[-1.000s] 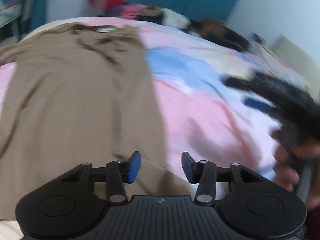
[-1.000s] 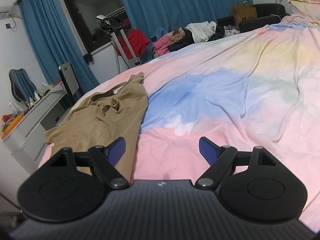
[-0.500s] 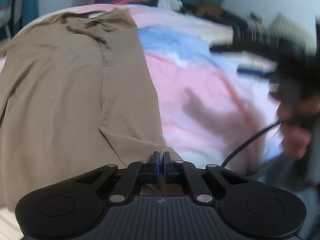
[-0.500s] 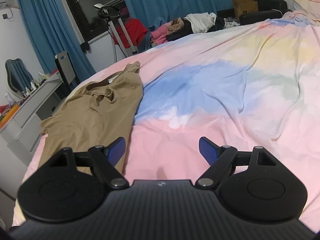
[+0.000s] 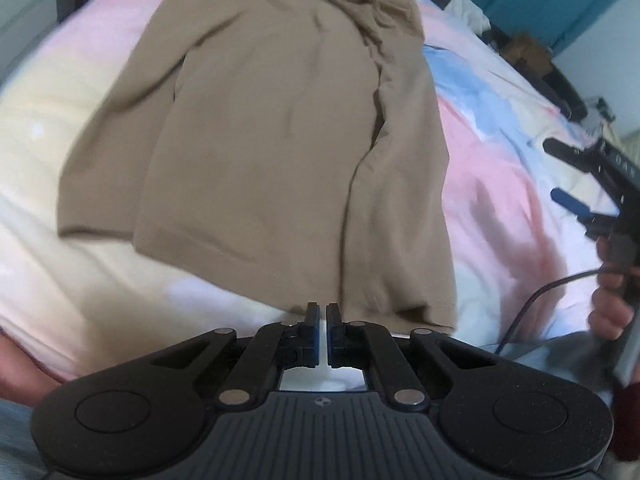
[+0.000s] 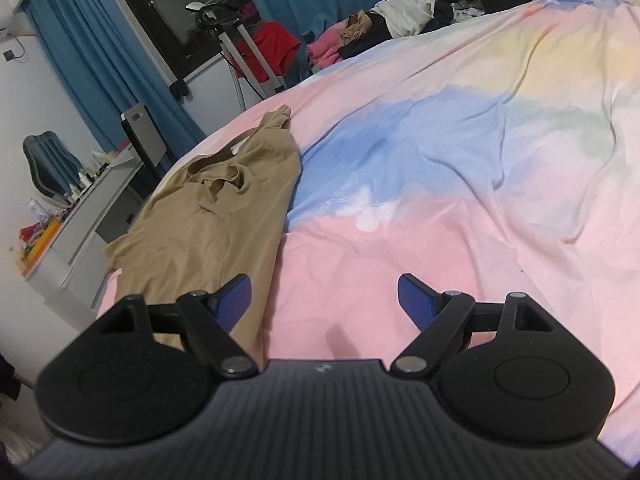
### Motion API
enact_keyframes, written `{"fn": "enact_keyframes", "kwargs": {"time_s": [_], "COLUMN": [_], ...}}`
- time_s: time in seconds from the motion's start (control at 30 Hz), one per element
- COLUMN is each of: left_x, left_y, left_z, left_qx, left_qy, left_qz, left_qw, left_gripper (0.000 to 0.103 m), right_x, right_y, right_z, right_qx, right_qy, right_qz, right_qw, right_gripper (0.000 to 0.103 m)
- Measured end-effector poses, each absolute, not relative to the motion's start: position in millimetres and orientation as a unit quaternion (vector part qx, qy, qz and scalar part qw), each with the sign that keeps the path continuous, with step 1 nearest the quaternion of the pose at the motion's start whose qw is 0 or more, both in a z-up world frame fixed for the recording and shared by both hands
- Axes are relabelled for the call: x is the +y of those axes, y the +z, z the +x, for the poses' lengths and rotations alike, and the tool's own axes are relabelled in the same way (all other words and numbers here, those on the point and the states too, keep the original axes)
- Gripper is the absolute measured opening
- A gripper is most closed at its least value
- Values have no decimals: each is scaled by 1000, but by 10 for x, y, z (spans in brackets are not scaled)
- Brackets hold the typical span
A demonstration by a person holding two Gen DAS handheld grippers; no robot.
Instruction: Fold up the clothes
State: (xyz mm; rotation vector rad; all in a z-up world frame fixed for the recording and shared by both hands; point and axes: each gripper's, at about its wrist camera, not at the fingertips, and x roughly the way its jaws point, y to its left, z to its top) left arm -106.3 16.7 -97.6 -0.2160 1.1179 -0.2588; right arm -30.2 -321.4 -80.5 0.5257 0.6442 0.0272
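While the left gripper (image 5: 323, 312) points down at the near edge of the bed, its two black fingers stand almost together, with only a thin slit of white sheet visible between the blue pads. The jaws are closed, and I see no cloth caught between them; the tips stand just before the lower hem of the tan shirt (image 5: 272, 128). This shirt lies spread on the pastel bedsheet (image 5: 492, 184), hem towards the camera and collar far away, with one sleeve folded over along its right side. In the left wrist view, at the right edge, a hand (image 5: 610, 304) holds the right gripper (image 6: 323, 298) above the pink part of the sheet, and a dark cable (image 5: 536, 312) hangs from it.

From the right wrist view, that gripper is wide open, with nothing between its blue pads (image 6: 236, 296). Its left finger is over the edge of the shirt, the right one over bare pink sheet. Farther away, the sheet changes to blue and yellow. Behind the bed there is a heap of clothes (image 6: 372, 36), a red garment (image 6: 276, 50) on a stand, blue curtains (image 6: 100, 68) and a grey desk (image 6: 80, 236) at the left.
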Motion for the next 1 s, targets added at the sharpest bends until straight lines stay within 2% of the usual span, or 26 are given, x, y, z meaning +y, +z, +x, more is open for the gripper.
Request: {"fn": "enact_keyframes", "kwargs": {"time_s": [0.03,0.17,0.23,0.27,0.33,0.5,0.6,0.7,0.87,0.93,0.97,1.0], "left_x": [141,-69,-261,-368,-568,-1031,-1102,-1121,-1218,-1209,-1191,-1167], "left_y": [-928,-720,-661,-641,-699,-929,-1088,-1169,-1317,-1307,-1294,-1278], "left_z": [-1088,-1238,-1320,-1346,-1351,-1330,-1309,-1319,-1292,-1334,-1343,-1344], "left_qx": [518,462,432,417,407,399,420,427,438,433,431,430], "left_qy": [-120,-137,-164,-181,-202,-238,-248,-251,-240,-233,-232,-232], "left_qz": [-91,-42,-9,10,46,131,149,156,177,177,171,162], "left_qw": [842,875,886,891,890,876,860,855,848,852,855,857], "left_gripper": [11,24,43,45,49,50,51,57,52,32,28,16], "right_x": [-3224,-3270,-3303,-3312,-3311,-3262,-3233,-3244,-3291,-3257,-3235,-3214], "right_y": [-802,-679,-616,-619,-654,-960,-1160,-1343,-1634,-1691,-1701,-1708], "right_z": [-282,17,248,375,621,1166,1465,1706,1971,2040,2073,2108], "right_qx": [315,320,317,319,327,361,377,379,368,359,354,350], "right_qy": [17,61,86,97,120,141,142,147,164,170,172,175], "right_qz": [260,278,295,306,321,328,328,337,382,374,367,360], "right_qw": [913,903,897,892,881,861,855,849,832,838,843,847], "right_gripper": [82,82,82,82,81,70,70,70,70,69,69,66]}}
